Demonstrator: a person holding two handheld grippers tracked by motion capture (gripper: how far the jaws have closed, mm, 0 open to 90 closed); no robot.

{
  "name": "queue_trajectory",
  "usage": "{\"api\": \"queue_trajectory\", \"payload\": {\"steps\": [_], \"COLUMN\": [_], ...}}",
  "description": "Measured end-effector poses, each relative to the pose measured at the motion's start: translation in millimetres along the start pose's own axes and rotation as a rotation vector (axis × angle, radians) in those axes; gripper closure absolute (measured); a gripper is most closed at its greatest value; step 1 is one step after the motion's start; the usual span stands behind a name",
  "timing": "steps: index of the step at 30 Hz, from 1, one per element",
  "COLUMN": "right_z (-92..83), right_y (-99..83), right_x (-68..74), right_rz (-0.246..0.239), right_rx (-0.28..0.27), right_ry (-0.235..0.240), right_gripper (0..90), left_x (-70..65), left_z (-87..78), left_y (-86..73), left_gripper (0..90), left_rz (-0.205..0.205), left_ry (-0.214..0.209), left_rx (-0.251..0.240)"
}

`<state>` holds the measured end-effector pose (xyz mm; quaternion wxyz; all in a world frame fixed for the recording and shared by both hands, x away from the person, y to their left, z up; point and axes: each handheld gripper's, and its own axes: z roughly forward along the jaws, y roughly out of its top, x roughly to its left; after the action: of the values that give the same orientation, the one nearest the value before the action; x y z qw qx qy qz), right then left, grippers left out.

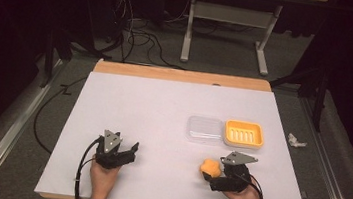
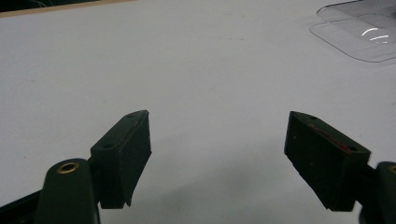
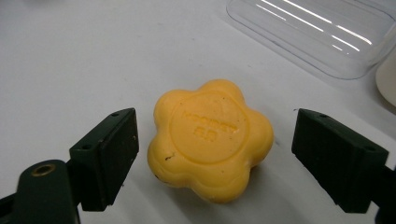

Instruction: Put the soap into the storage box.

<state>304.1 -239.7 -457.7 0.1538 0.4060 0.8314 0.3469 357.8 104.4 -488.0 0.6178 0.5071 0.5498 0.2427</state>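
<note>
A yellow flower-shaped soap bar lies flat on the white table, near its front right. My right gripper is open, its two jaws either side of the soap with a gap on each side and neither pad touching it. In the high view the right gripper points left and away from the person's hand. My left gripper is open over bare table with nothing between its jaws. It rests at the front left. An orange soap dish and a clear plastic lid sit side by side farther back.
The clear lid lies ahead and to the right of the left gripper, and just beyond the soap in the right gripper view. The white table top has a wooden far edge. A crumpled white scrap lies on the floor, right.
</note>
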Motion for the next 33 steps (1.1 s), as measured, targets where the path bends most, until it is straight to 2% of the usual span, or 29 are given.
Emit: {"api": "queue_trajectory", "payload": {"steps": [7, 8, 18, 23, 33], "right_z": [5.2, 7.2, 17.7, 18.7, 20.9], "right_y": [1.7, 2.5, 5.4, 4.6, 3.1], "right_x": [3.8, 5.2, 9.8, 9.6, 9.0], "right_rz": [0.001, -0.008, -0.024, -0.019, -0.003], "right_rx": [0.031, 0.04, 0.076, 0.092, 0.117], "right_ry": [-0.009, -0.022, -0.045, -0.056, -0.057], "right_gripper": [15.9, 17.4, 22.4, 26.6, 27.5], "left_x": [0.3, 0.6, 0.5, 0.7, 0.7], "left_z": [0.2, 0.1, -0.3, -0.4, 0.3], "left_y": [0.3, 0.3, 0.6, 0.6, 1.0], "left_gripper": [23.5, 23.5, 23.5, 23.5, 23.5], "left_rz": [-0.006, -0.004, -0.006, -0.007, -0.022], "left_ry": [0.0, 0.001, -0.004, -0.004, -0.004], "left_rx": [0.0, 0.0, -0.001, -0.002, -0.001]}}
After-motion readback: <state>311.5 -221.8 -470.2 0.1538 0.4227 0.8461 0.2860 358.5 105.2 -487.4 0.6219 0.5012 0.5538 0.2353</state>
